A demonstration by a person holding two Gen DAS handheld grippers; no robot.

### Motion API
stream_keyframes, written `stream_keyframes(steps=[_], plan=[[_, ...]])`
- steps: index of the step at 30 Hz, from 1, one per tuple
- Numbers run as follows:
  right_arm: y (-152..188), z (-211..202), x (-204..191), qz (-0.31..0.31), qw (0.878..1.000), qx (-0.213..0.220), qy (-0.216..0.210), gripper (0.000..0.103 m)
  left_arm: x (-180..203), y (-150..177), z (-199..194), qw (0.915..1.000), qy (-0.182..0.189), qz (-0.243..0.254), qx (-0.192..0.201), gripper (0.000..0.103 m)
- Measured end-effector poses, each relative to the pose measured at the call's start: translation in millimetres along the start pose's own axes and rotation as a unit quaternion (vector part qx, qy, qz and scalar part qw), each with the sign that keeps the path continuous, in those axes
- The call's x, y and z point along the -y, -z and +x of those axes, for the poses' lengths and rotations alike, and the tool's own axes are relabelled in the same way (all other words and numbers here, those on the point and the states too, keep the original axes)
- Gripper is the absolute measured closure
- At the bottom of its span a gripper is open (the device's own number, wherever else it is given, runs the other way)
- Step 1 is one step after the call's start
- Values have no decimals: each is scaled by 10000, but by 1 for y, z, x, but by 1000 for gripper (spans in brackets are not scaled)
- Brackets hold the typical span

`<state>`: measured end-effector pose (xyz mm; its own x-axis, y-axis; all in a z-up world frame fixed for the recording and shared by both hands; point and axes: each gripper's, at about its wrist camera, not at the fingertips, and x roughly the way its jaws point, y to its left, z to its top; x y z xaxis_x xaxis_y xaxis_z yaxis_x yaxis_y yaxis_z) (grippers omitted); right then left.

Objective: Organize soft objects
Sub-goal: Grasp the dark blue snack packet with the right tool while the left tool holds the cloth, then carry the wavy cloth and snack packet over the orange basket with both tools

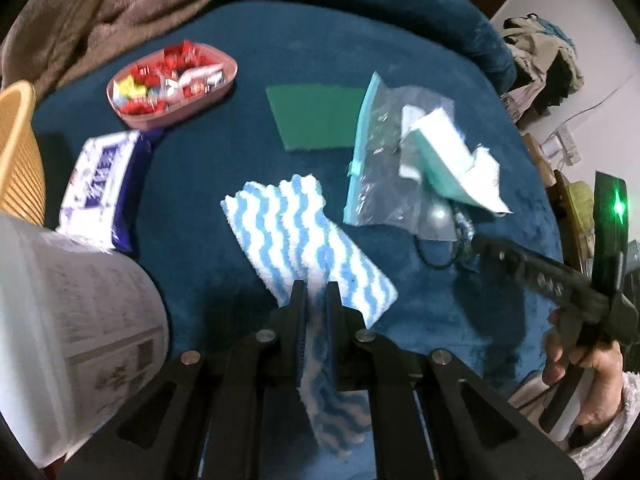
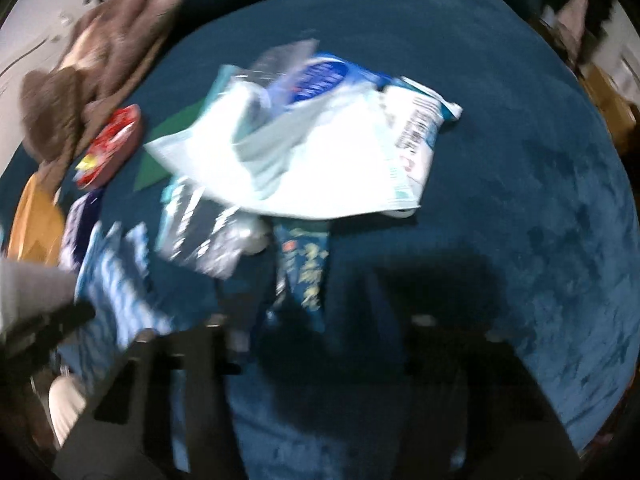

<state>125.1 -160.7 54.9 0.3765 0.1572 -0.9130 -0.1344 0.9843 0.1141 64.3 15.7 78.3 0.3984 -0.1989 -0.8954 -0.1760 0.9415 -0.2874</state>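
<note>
My left tool (image 1: 316, 292) grips the striped cloth (image 1: 296, 232), my right tool (image 2: 316, 344) open beside the pouch (image 2: 306, 276); next, bin the cloth.

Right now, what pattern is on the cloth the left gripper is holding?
Blue and white wavy stripes on the cloth, clearest in the left wrist view.

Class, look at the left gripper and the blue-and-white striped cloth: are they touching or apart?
Touching. The left wrist view shows the left gripper shut on the blue-and-white striped cloth, with the fabric pinched between both fingers.
</note>
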Motion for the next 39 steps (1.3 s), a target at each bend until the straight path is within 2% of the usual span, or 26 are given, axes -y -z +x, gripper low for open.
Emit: stream_keyframes(steps=[5, 7, 8, 9, 11, 16, 17, 19, 23, 26, 29, 30, 31, 32, 34, 36, 39], plan=[[-6, 18, -6, -2, 10000, -80, 48, 61, -6, 3, 22, 9998, -1, -115, -182, 96], [-5, 20, -9, -37, 9999, -43, 115, 62, -8, 3, 30, 9996, -6, -156, -242, 93], [-3, 17, -9, -70, 9999, 22, 92, 77, -8, 3, 34, 9995, -2, -183, -276, 91], [0, 14, -10, -91, 9999, 42, 26, 83, -9, 4, 38, 9993, -1, -194, -331, 88], [7, 6, -8, -23, 10000, 90, -18, 83, -8, 5, 45, 9990, -38, -154, -425, 83], [33, -19, 12, 198, 9994, 209, -214, 83, 2, 10, 47, 9991, -75, -9, -408, 44], [37, -22, 15, 231, 9992, 220, -249, 83, 3, 10, 46, 9992, -44, -24, -408, 40], [46, -28, 23, 305, 9987, 223, -339, 83, 5, 13, 44, 9990, 25, -95, -444, 22], [54, -19, 24, 340, 9984, 16, -461, 80, 9, 17, 43, 9981, 266, -200, -526, 16], [60, -16, 26, 421, 9978, 55, -509, 80, 19, 14, 48, 9980, 166, -154, -583, 9], [60, -15, 27, 480, 9975, 59, -524, 79, 31, 10, 58, 9982, -15, 1, -601, 10], [60, -15, 28, 503, 9973, 54, -536, 79, 36, 8, 63, 9980, -142, 98, -613, 24], [60, -15, 28, 522, 9971, 58, -553, 79, 39, 8, 67, 9974, -297, 194, -626, 44], [60, -15, 29, 539, 9969, 66, -574, 79, 40, 8, 70, 9969, -416, 238, -618, 52], [60, -14, 27, 532, 9969, 83, -581, 79, 37, 10, 66, 9966, -645, 167, -475, 74], [60, -15, 26, 479, 9973, 108, -543, 81, 32, 12, 60, 9963, -745, 181, -400, 85], [62, -20, 22, 469, 9972, 206, -537, 82, 22, 15, 47, 9968, -695, 233, -306, 85]])
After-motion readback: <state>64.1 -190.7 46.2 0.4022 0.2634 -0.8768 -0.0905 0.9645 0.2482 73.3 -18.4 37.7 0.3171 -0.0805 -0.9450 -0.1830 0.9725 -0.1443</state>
